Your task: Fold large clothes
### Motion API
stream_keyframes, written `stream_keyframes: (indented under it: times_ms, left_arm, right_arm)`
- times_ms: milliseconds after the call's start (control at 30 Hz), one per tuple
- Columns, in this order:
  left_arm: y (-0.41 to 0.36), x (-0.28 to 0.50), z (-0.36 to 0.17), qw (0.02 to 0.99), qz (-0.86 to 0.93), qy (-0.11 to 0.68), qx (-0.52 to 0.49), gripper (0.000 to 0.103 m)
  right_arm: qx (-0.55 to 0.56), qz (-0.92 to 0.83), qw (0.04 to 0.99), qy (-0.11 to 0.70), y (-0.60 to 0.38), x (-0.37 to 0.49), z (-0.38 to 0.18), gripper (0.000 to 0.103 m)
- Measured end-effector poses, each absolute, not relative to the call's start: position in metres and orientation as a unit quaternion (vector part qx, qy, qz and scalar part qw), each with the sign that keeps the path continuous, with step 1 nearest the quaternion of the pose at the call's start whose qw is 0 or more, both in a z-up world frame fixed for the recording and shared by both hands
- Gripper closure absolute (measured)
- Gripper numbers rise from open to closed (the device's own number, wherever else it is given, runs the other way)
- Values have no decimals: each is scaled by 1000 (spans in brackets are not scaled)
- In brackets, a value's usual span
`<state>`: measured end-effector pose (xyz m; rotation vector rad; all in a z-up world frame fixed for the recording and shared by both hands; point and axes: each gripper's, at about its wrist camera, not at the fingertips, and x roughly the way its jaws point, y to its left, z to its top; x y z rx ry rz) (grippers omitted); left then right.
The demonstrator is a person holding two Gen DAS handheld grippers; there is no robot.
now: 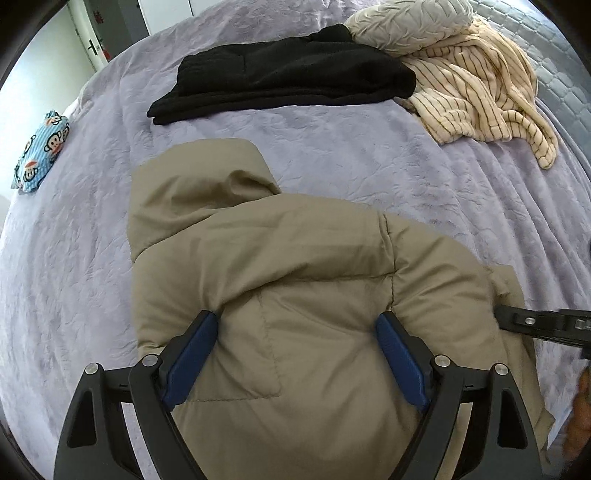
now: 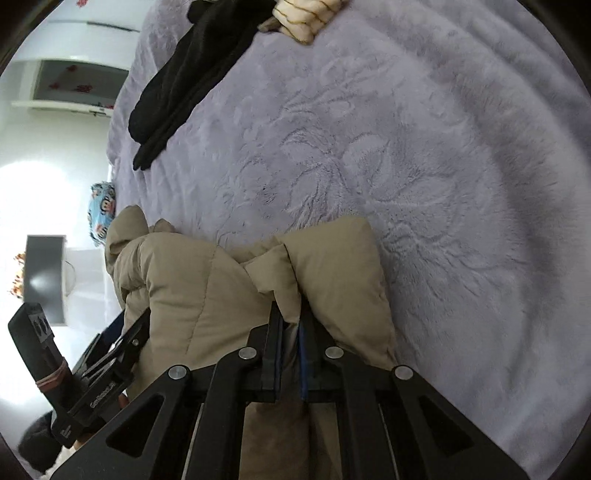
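Hovering over the bed, our left gripper spreads its blue-padded fingers wide on either side of the puffy tan hooded jacket, grasping nothing, with the quilted back panel bulging up between them. The jacket lies on the lavender plush bedspread, its hood pointing away from us toward a folded black garment farther up the bed. Beside that black pile sits a crumpled cream striped top under a pale textured pillow.

Our right gripper is turned on its side and comes in level from the jacket's edge, fingers clenched on a pinched fold of tan fabric that puffs out on both sides of the jaws. A blue cartoon-monkey print cloth rests near the bedspread's left edge, well apart from the jacket.
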<state>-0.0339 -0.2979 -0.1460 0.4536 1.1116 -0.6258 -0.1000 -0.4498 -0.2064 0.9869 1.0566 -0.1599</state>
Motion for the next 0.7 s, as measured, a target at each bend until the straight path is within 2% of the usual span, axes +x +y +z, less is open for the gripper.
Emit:
stream_keyframes:
  times_ms: [300, 467, 700]
  left_arm:
    - [-292, -32, -144, 783, -283, 515, 205, 15]
    - [-288, -32, -139, 781, -279, 520, 205, 15]
    - [-257, -40, -108, 779, -275, 526, 202, 15]
  right_arm:
    - [404, -45, 766, 498, -404, -149, -144, 93]
    - [365, -34, 756, 543, -375, -161, -155, 94]
    - [376, -34, 740, 556, -376, -153, -176, 91]
